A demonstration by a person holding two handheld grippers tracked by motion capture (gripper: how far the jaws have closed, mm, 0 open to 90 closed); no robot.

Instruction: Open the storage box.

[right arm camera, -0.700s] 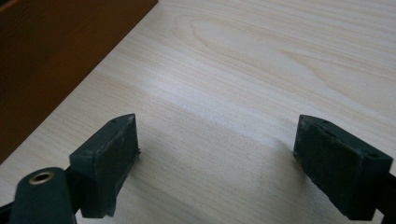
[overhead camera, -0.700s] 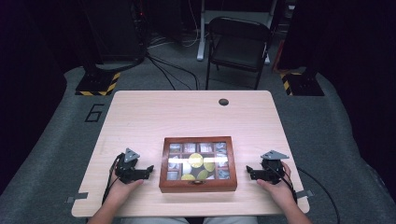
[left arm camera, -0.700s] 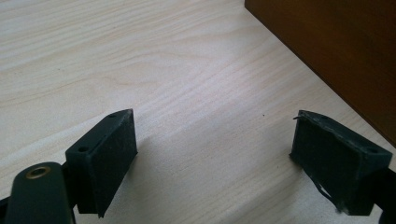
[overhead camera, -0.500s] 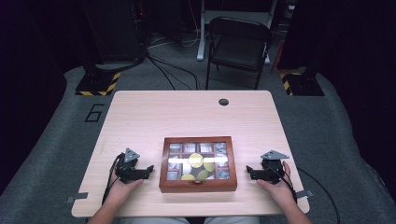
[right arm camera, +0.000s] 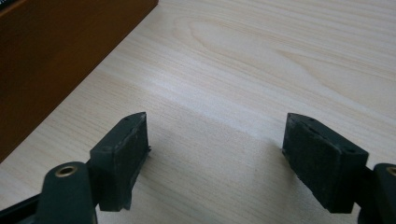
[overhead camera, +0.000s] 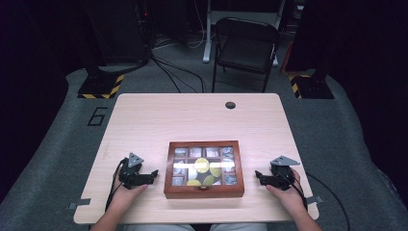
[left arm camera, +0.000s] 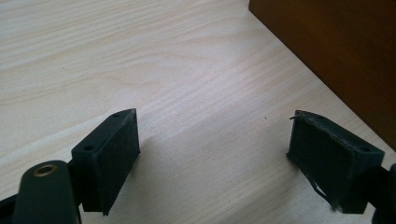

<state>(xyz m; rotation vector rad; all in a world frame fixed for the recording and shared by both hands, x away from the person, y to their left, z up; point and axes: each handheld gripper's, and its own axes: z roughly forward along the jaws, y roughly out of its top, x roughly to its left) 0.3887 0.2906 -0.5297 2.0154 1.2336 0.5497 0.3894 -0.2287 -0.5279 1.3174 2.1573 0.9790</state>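
Note:
A brown wooden box [overhead camera: 203,169] with a glass lid sits near the table's front edge; small packets and round yellow pieces show through the glass. My left gripper [overhead camera: 153,174] rests on the table just left of the box, open, with bare wood between its pads [left arm camera: 119,149]. The box's brown side [left arm camera: 336,51] fills the upper right of the left gripper view. My right gripper [overhead camera: 258,177] lies right of the box, open and holding nothing. In the right gripper view its pads [right arm camera: 126,149] frame bare tabletop, with the box wall [right arm camera: 56,51] at the upper left.
The light wooden table [overhead camera: 192,120] has a round cable hole [overhead camera: 230,105] at its far edge. A black folding chair [overhead camera: 246,45] stands behind the table. Stands with striped bases [overhead camera: 98,86] sit on the grey floor at both far corners.

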